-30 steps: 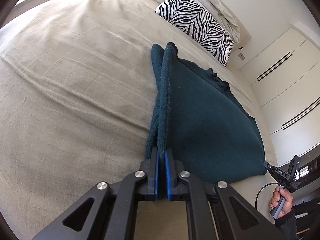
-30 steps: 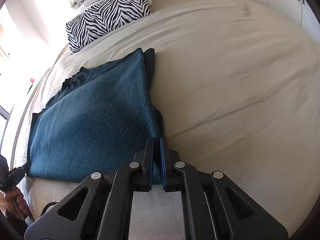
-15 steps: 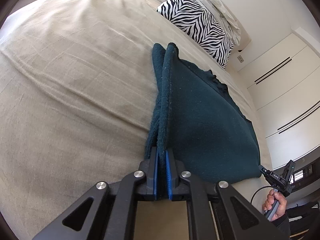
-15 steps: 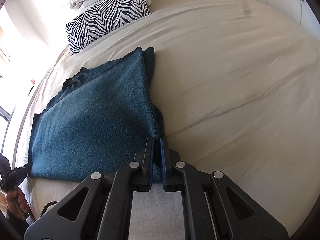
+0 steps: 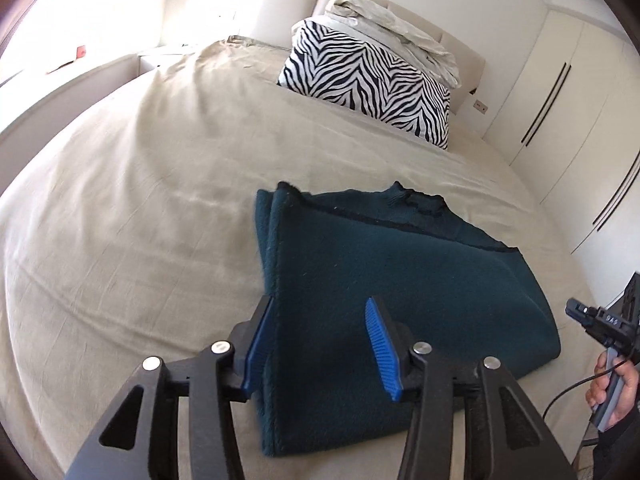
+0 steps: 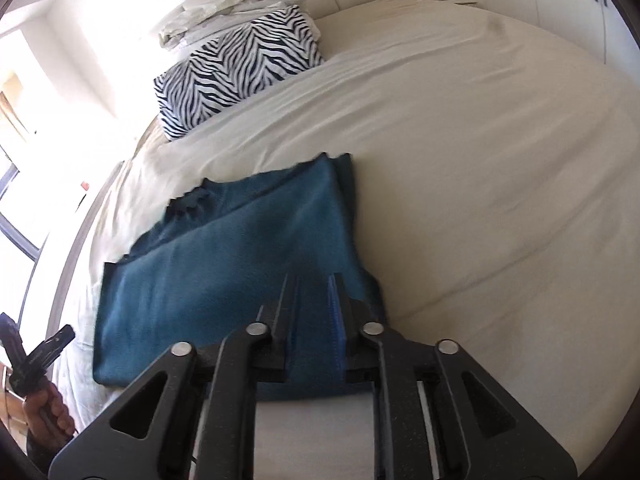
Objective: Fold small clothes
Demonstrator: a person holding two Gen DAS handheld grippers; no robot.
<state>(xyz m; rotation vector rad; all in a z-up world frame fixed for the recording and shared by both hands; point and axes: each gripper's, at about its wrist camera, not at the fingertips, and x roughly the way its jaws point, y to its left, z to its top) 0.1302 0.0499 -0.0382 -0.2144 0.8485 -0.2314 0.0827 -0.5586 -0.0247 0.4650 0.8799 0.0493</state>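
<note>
The teal sweater [image 5: 400, 292] lies folded flat on the bed [image 5: 132, 216], near the foot edge, well apart from the zebra pillow [image 5: 368, 80] at the headboard. A doubled edge runs along its left side in the left wrist view.

The left claw [image 5: 320, 344] is released: its blue pads [image 5: 380, 344] stand wide apart above the near left corner of the sweater, with no cloth between them. The right claw [image 6: 314, 316] is also released, with a narrower gap; its fingers straddle the near right corner, and the motion blur hides whether the cloth touches a pad.

Judgement: one fold is laid down and both corners are let go.

Risks from this position:
- The thick fleece may spring open along the doubled edge if it is not pressed flat.
- A pad that snags the pile on withdrawal would drag the top layer and skew the edges.
- A regrip at the corner could catch only one layer and separate the stack.
- The soft bed sheet may bunch under the cloth and pull it askew.
</note>
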